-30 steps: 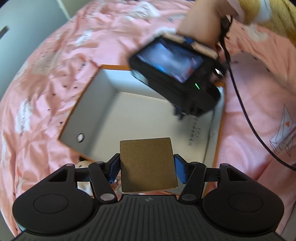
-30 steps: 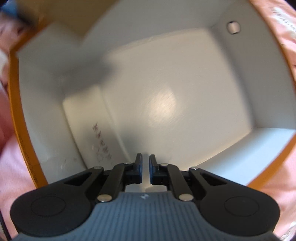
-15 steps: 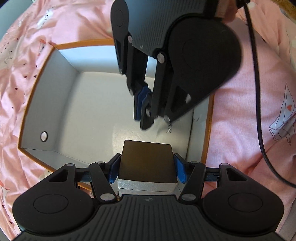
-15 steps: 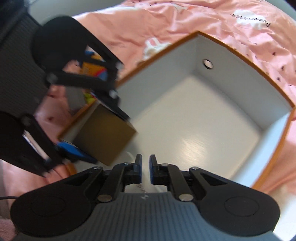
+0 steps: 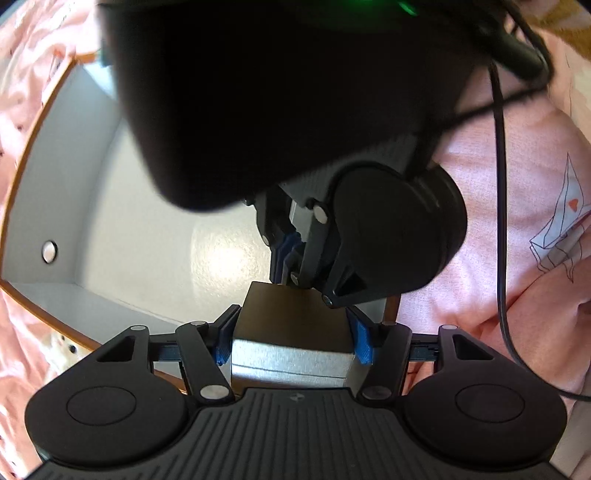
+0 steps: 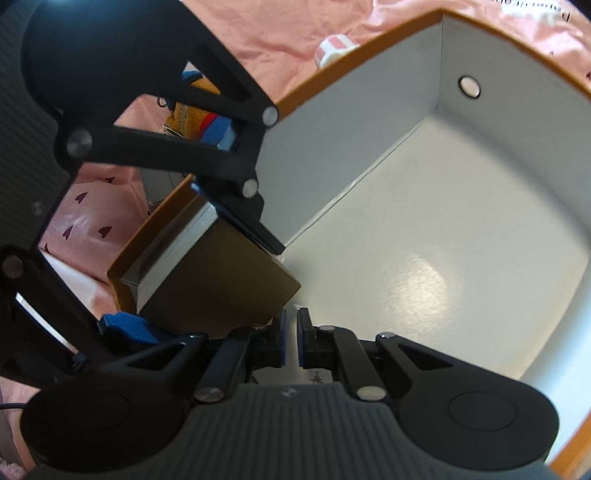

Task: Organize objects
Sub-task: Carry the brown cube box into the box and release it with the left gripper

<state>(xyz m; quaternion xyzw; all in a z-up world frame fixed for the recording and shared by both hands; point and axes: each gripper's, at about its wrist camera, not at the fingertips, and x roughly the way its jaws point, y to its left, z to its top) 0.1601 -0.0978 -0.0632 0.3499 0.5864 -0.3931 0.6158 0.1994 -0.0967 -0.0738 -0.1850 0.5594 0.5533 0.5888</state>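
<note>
Small gold-topped box (image 5: 293,314) clamped across its width by left gripper (image 5: 291,334), low centre of frame, at near rim of open storage box (image 5: 48,155). Right gripper (image 6: 290,341) closed, empty, alongside. Not yet released inside; storage box otherwise bare; placement outstanding.

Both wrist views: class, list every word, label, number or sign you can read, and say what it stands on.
Box: dark marks on its floor behind the right tool, mostly hidden, unreadable.
Pink sheet: dark print at the top right edge of the right view, upside down and cut off, unreadable.
Nothing else bears text.
</note>
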